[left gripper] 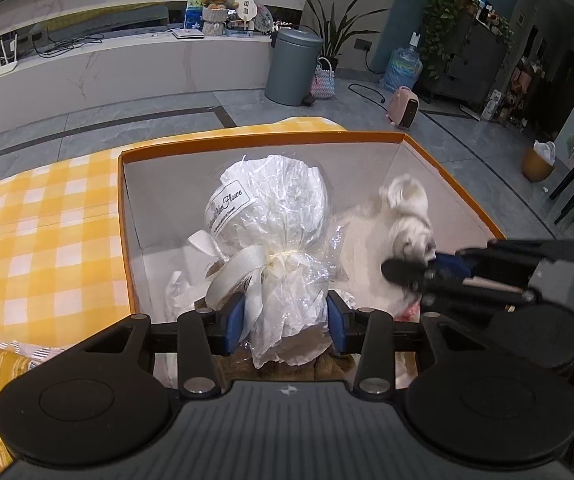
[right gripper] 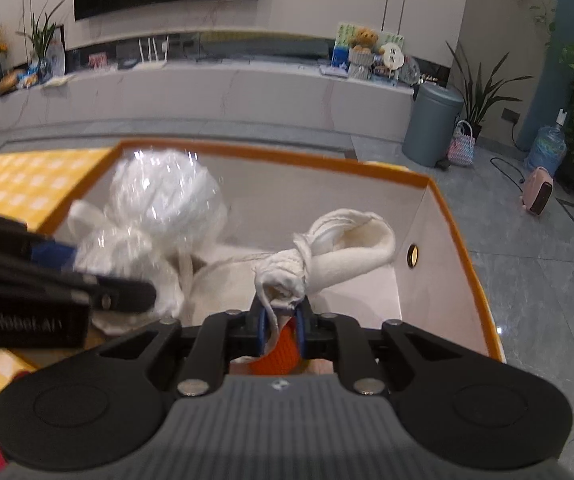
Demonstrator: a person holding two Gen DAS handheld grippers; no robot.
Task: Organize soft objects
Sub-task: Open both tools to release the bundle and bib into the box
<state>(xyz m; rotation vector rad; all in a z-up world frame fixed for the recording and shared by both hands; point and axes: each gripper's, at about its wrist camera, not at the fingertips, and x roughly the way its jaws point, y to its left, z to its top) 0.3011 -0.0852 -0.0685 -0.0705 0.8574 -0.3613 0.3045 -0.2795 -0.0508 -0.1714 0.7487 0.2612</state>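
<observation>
An orange-rimmed white box [left gripper: 255, 141] stands on the yellow checked tablecloth [left gripper: 39, 232]. My left gripper [left gripper: 287, 322] is shut on the neck of a cellophane-wrapped white bundle [left gripper: 271, 208] tied with a cream ribbon, held over the box. My right gripper [right gripper: 281, 328] is shut on a white plush toy [right gripper: 339, 240] with an orange part, also inside the box [right gripper: 443, 208]. In the left wrist view the right gripper [left gripper: 431, 268] is at the plush toy's [left gripper: 391, 220] head. The bundle [right gripper: 159, 204] sits left of the plush.
A striped yellow packet [left gripper: 11, 360] lies at the table's front left. Beyond the table are a grey bin [left gripper: 293, 66], a pink heater [left gripper: 403, 106], a water jug [left gripper: 401, 68], plants and a long white TV bench [left gripper: 87, 76].
</observation>
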